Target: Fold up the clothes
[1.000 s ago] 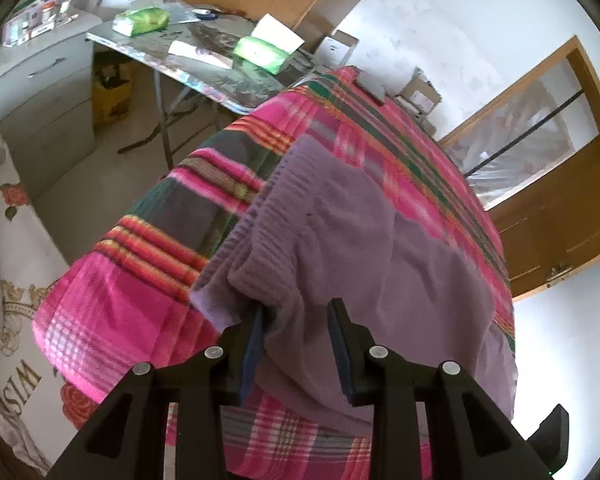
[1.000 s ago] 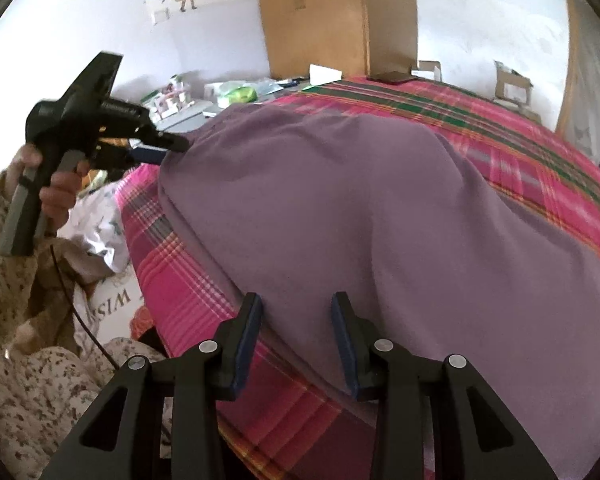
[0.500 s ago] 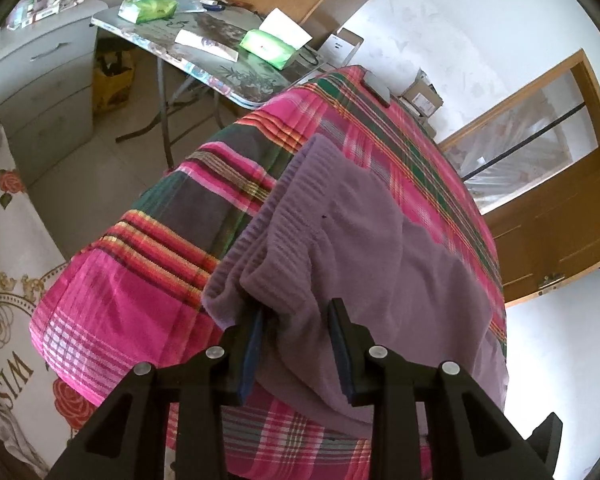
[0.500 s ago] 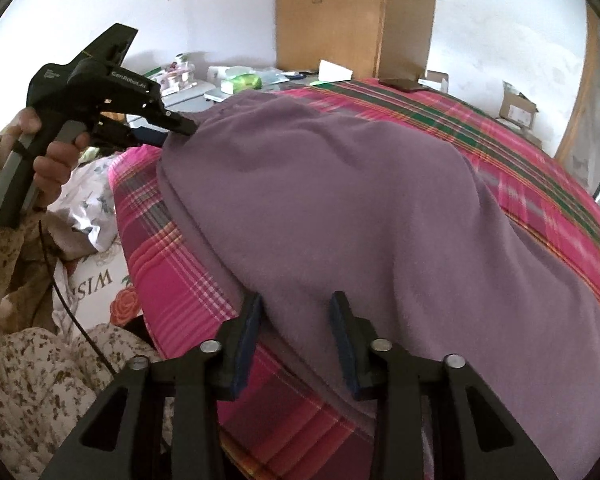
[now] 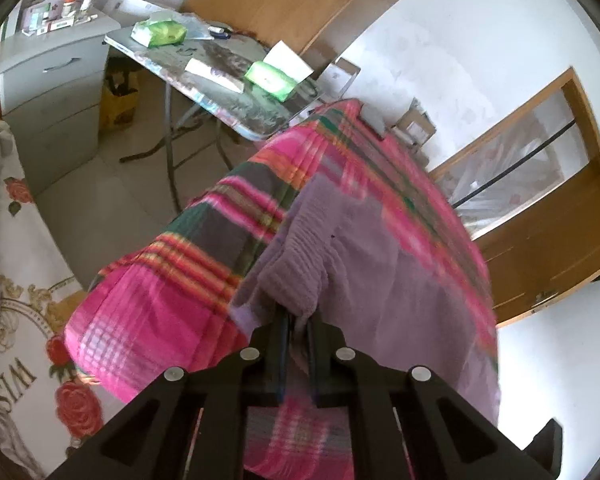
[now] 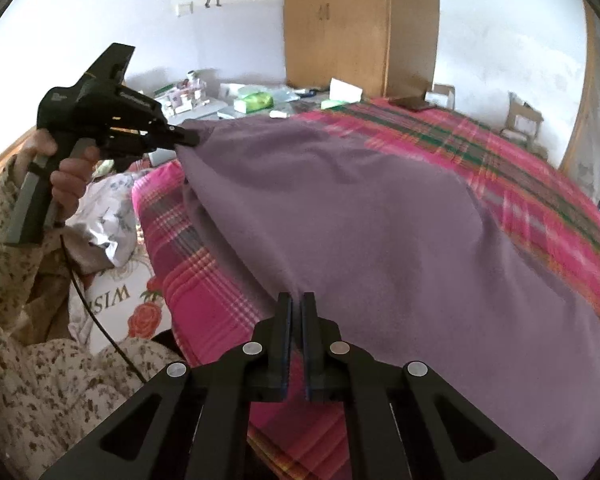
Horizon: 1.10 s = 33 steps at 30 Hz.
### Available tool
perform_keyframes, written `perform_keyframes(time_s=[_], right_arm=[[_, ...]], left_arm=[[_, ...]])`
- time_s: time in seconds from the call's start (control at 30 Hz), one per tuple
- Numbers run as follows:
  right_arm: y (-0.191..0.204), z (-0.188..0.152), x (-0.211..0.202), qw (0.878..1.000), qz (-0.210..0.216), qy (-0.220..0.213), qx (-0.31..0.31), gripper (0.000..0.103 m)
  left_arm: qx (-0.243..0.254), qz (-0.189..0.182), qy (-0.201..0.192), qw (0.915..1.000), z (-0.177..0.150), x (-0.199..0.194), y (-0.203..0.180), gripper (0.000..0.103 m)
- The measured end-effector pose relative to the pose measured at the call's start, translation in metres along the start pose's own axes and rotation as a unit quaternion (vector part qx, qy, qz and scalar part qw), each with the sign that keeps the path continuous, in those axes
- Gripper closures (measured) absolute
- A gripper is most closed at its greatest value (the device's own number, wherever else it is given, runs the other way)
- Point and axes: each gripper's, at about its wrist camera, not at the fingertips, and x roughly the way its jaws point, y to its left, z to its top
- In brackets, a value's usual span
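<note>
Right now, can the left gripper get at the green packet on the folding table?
Probably not: the left gripper is closing on the purple garment, and the green packet lies beyond the bed's far corner.

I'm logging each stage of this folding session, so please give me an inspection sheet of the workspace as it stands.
Surface: bed under a pink plaid blanket.
Job's things: one purple sweater spread on the blanket, its near edge lifted at two corners.
Clutter: folding table beyond the bed with green packs and papers; white drawer unit topped with small bottles.
Grippers: left gripper closing, ribbed hem between its jaws; right gripper shut on the near edge.
Cables: a black cable hangs below the left gripper's handle.
Surroundings: wooden wardrobe, cartoon wall sticker, cardboard boxes by the wall, floral bedding at the bedside.
</note>
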Motion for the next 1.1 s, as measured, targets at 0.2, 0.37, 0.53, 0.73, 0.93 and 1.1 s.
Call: perform_keyframes(time_s=[0.2, 0.37, 0.53, 0.73, 0.93, 1.1], right_arm=[[-0.004, -0.005, 0.015, 0.999, 0.012, 0.029, 0.017, 0.096], [-0.005, -0.002, 0.013, 0.999, 0.021, 0.042, 0.020, 0.093], [-0.019, 0.006, -0.003, 0.998, 0.035, 0.031, 0.043, 0.084], [-0.044, 0.014, -0.022, 0.994, 0.057, 0.008, 0.095, 0.082], [-0.064, 0.025, -0.023, 0.990, 0.045, -0.003, 0.137, 0.082], [-0.081, 0.035, -0.019, 0.985, 0.031, -0.007, 0.168, 0.081]], left_arm=[[-0.012, 0.009, 0.014, 0.9998, -0.001, 0.009, 0.009, 0.093], [-0.002, 0.017, 0.016, 0.9997, 0.001, 0.006, 0.005, 0.091], [0.004, 0.012, 0.010, 0.9999, 0.009, -0.006, 0.003, 0.085], [0.000, 0.028, -0.014, 0.9995, 0.023, -0.024, 0.011, 0.085], [0.023, 0.008, -0.005, 0.9997, 0.063, -0.009, -0.002, 0.069], [0.045, -0.018, 0.031, 0.9984, 0.096, 0.024, -0.022, 0.065]])
